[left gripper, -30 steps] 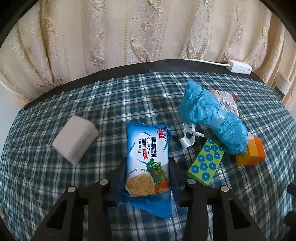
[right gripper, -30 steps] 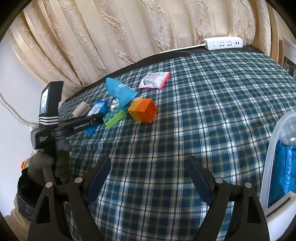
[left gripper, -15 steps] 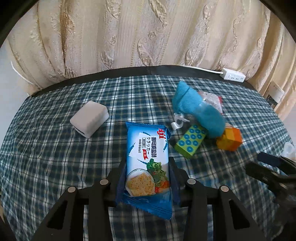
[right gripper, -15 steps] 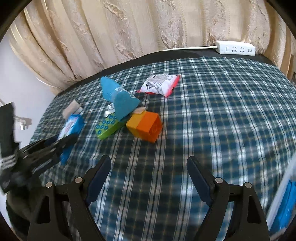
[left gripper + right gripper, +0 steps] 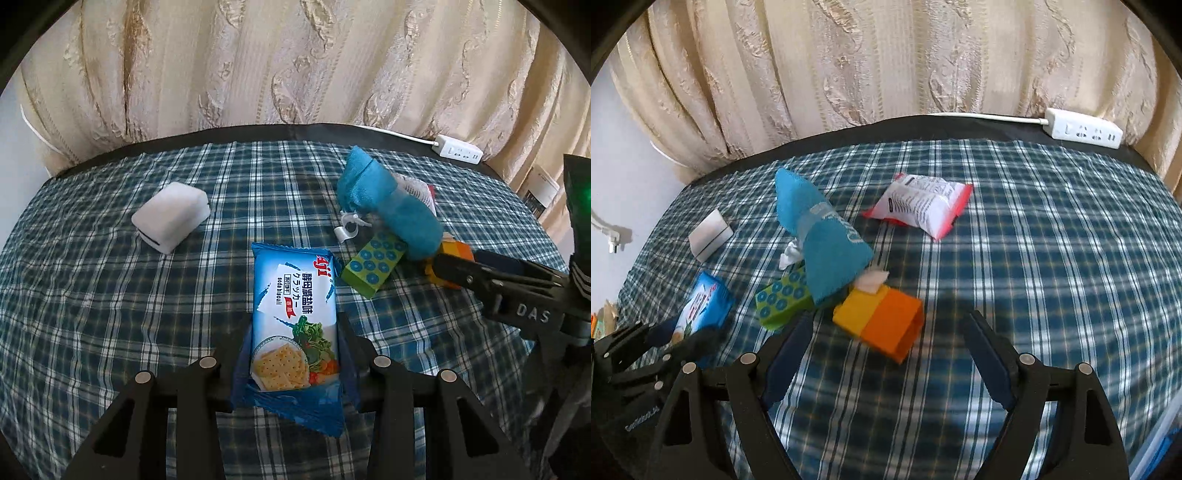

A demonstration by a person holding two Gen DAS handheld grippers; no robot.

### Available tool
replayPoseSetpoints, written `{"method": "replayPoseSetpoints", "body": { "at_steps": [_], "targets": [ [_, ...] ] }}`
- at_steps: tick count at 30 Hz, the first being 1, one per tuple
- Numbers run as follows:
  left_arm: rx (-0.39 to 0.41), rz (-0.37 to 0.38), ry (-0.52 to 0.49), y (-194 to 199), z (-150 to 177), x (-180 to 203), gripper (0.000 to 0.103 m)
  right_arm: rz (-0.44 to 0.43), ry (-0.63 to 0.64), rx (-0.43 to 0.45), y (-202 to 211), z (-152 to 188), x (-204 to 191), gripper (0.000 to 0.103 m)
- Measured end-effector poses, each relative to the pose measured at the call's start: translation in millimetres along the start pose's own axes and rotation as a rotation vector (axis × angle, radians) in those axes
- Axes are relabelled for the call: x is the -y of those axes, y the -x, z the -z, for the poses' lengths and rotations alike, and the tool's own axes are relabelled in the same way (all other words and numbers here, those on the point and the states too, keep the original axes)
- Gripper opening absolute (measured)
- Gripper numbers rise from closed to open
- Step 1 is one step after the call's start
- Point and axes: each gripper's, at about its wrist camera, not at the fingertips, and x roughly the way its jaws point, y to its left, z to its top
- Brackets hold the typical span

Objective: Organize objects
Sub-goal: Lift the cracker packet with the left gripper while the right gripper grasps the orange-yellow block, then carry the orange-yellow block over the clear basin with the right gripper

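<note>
My left gripper (image 5: 293, 332) is shut on a blue cracker packet (image 5: 293, 314) and holds it above the plaid table; the packet also shows in the right wrist view (image 5: 703, 310). My right gripper (image 5: 888, 332) is open and empty, with its jaws on either side of a yellow-orange block (image 5: 882, 323). A green dotted block (image 5: 781, 301) and a rolled blue cloth (image 5: 825, 249) lie just behind the yellow-orange block. In the left wrist view the right gripper (image 5: 458, 273) reaches in from the right, in front of the orange block (image 5: 456, 249).
A white box (image 5: 171, 216) sits at the left. A white-and-red snack packet (image 5: 921, 206) lies behind the cloth. A small white clip (image 5: 349, 225) lies by the green block (image 5: 373, 266). A power strip (image 5: 1084, 129) is on the far edge. Curtains hang behind.
My right gripper has moved forward to the yellow-orange block and now straddles it. My left gripper has drawn back from the pile, still holding the cracker packet.
</note>
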Motion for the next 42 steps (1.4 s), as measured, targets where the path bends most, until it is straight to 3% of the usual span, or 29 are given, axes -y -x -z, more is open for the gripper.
{"method": "replayPoseSetpoints", "body": {
  "at_steps": [6, 11, 32, 42],
  "targets": [
    [0.014, 0.001, -0.006, 4.1, 0.4, 0.6, 0.044, -0.01, 0.018, -0.007, -11.1, -3.5, -2.7, 0.074],
    [0.016, -0.003, -0.009, 4.3, 0.8, 1.4, 0.044, -0.006, 0.042, -0.005, -13.8, -2.7, -6.9, 0.054],
    [0.049, 0.023, -0.051, 16.7, 5.2, 14.1, 0.044, -0.038, -0.069, 0.007, 32.8, 41.5, 7.4, 0.053],
    [0.077, 0.051, -0.079, 28.5, 8.9, 25.0, 0.044, -0.038, -0.057, 0.017, 54.3, 60.1, -0.6, 0.052]
  ]
}}
